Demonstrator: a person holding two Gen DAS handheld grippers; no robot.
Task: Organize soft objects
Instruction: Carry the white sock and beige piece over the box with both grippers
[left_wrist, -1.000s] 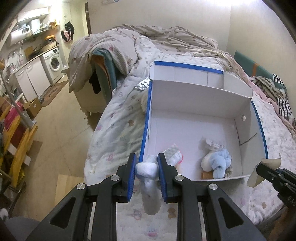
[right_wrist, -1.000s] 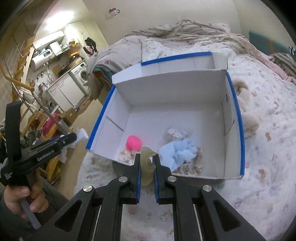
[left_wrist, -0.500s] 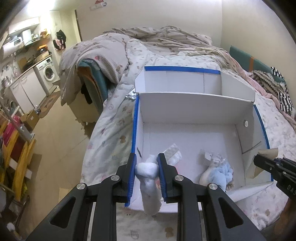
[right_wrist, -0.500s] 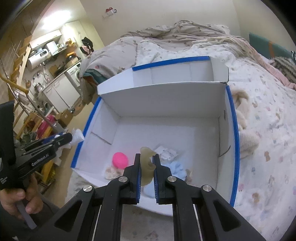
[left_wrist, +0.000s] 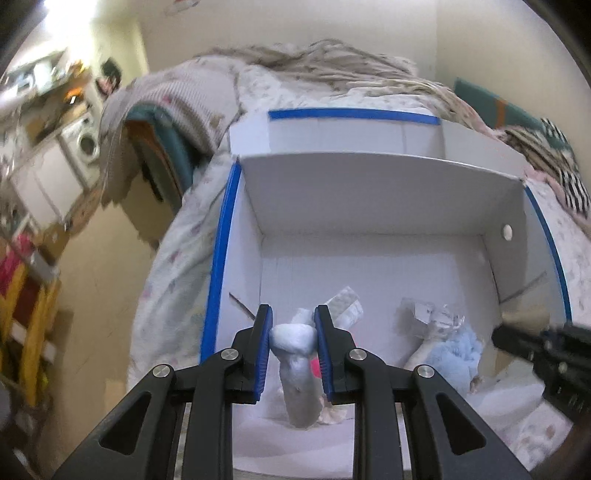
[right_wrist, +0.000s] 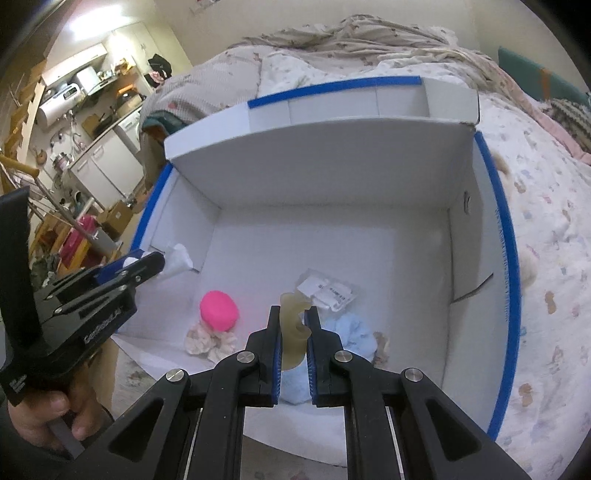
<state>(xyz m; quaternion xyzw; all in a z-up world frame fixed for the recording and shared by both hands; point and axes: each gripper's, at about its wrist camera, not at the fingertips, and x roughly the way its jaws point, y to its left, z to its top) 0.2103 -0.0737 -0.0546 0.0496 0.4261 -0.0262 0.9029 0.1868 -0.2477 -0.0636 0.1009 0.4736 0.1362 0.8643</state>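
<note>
Both hands are carrying their loads in over the white box (right_wrist: 369, 192) that is sitting on the bed (right_wrist: 546, 206); a second ago the near wall of the box was still lying ahead of the grippers, and now it is slipping beneath them, so the floor of the box is filling both views. The left gripper (left_wrist: 292, 334) is staying clamped on a white soft roll (left_wrist: 297, 365), which is hanging down between its blue pads over the near left part of the box; the right gripper (right_wrist: 294, 332) is staying pinched on a pale yellowish soft piece (right_wrist: 292, 328), which is standing up between its jaws above the light blue plush (right_wrist: 349, 330). Already lying inside are a pink ball (right_wrist: 219, 310) on a crumpled cloth and a clear packet (right_wrist: 327, 290) farther in. To my eye this is meaning that the carry is nearly over; both pieces are now hanging over the box interior, and letting go is looking like the remaining step.
</note>
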